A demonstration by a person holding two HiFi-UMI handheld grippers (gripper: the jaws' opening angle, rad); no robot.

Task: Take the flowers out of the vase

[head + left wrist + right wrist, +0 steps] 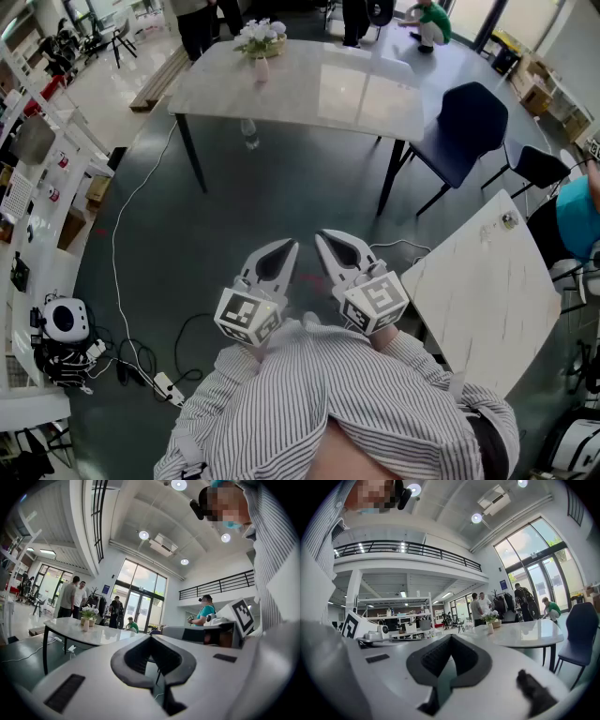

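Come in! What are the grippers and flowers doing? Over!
Left gripper shut, empty. Right gripper shut, empty. Flowers in vase on far table. Nothing in the way.

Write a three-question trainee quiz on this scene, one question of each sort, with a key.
1. True or false: the left gripper holds the flowers.
2. Short answer: how do the jaws of the right gripper stand?
3. Multiple choice: the vase is A) in the left gripper, B) on the far table, C) in the right gripper.

Key
1. False: the flowers are in the vase, far from both grippers.
2. Shut, with nothing between them.
3. B
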